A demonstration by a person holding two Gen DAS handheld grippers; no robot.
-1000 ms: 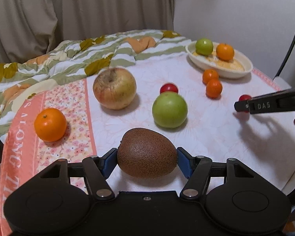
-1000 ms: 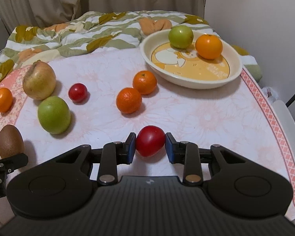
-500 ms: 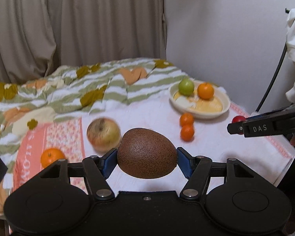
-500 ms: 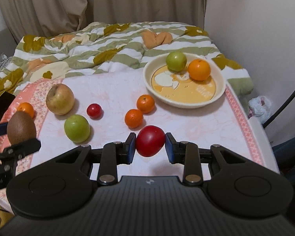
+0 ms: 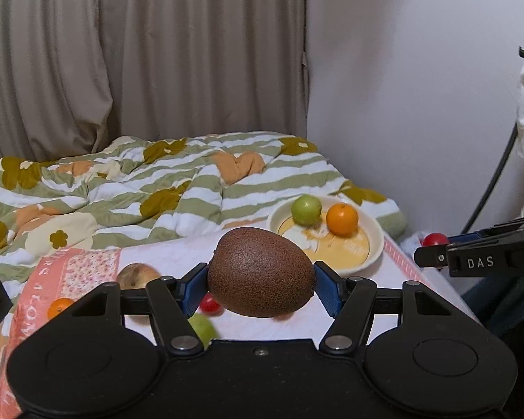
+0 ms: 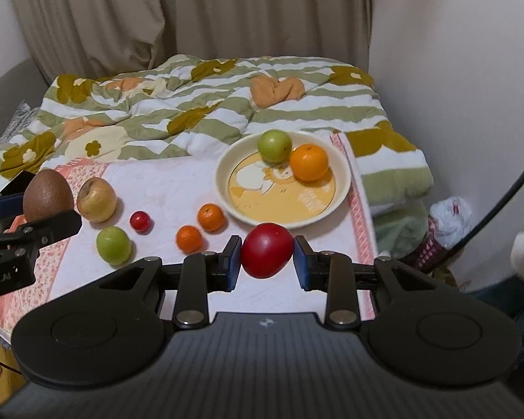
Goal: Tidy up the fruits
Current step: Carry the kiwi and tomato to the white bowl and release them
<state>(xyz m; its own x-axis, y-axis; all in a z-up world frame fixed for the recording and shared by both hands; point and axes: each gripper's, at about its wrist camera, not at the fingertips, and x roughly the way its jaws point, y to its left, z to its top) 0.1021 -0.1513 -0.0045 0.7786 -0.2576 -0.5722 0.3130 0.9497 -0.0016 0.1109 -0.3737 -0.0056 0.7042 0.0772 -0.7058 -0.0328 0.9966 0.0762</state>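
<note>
Presently the kiwi [image 5: 261,272] sits clamped between the blue pads of the left gripper [image 5: 261,288], held up clear of the table, and appears at the far left of the right wrist view with the left gripper's jaw closed around it. The red fruit [image 6: 267,249] is likewise gripped by the right gripper [image 6: 267,262], both pads pressed on its sides, held above the near edge of the table and just in front of the cream bowl [image 6: 342,188]. In the left wrist view the right gripper enters from the right edge with a small part of the red fruit visible behind its finger.

The bowl holds a green apple [image 6: 274,146] and an orange [image 6: 309,162], touching each other at the far side of the dish. On the pink floral tablecloth [image 6: 178,188], two small mandarins [image 6: 211,217] lie close together just left of the bowl. Farther left is a small red tomato [image 6: 140,220], a second green apple [image 6: 113,244] nearer the front, and a large yellowish apple [image 6: 96,199] behind it. One more mandarin [image 5: 60,306] rests by the table's left border in the left wrist view.

Beyond the table lies a green-striped flowered quilt [image 6: 199,104], with beige curtains [image 6: 192,10] behind it and a white wall [image 6: 454,52] to the right.
</note>
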